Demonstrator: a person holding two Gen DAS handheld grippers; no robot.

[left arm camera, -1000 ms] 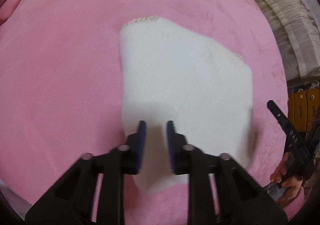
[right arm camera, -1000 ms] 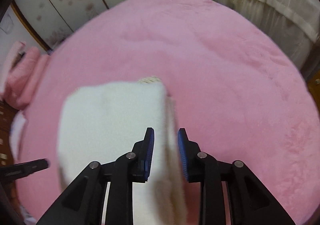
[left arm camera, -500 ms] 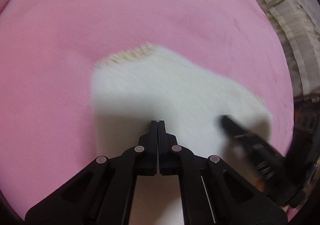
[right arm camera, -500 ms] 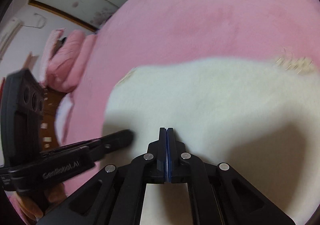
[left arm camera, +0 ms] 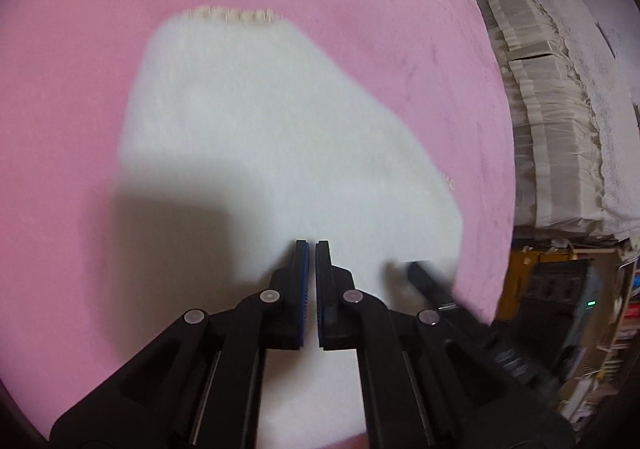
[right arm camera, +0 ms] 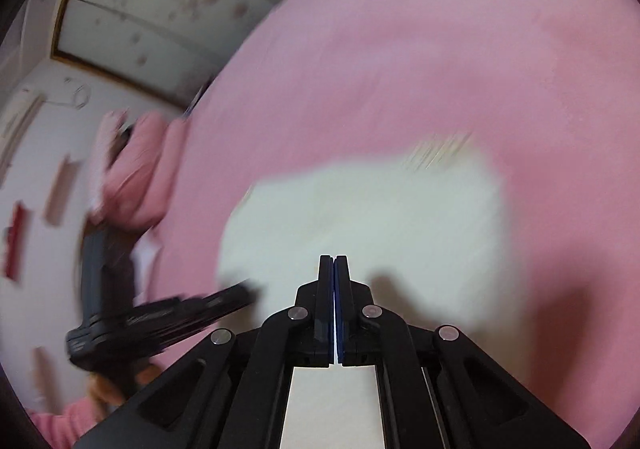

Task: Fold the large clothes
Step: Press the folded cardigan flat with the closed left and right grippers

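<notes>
- The white fleece garment lies folded on the pink bed cover, spreading ahead of both sets of fingers; its near edge runs under them and out of sight below. A braided trim edge marks its far end, well ahead of the left fingertips.
- The pink bed cover surrounds the garment on every side that shows. A pink pillow sits far off to the left of the right fingers, and a pale draped curtain hangs off to the right of the left fingers.
- The right gripper has its fingers pressed together, with a thin white line between the blue pads that I judge to be garment fabric pinched there. In the left wrist view it shows as a blurred dark shape just right of the left fingers.
- The left gripper has its fingers nearly together with a narrow gap showing; whether cloth sits in that gap I cannot tell. The garment lies straight ahead of and beneath its tips.
- The step looks like carrying the near edge over toward the trim. To do it well, keep both grips level and moving at one pace, lift enough that the layer clears the cloth beneath, and lay edge onto edge before releasing; confirm the left pinch first, since a loose corner would skew the fold.
</notes>
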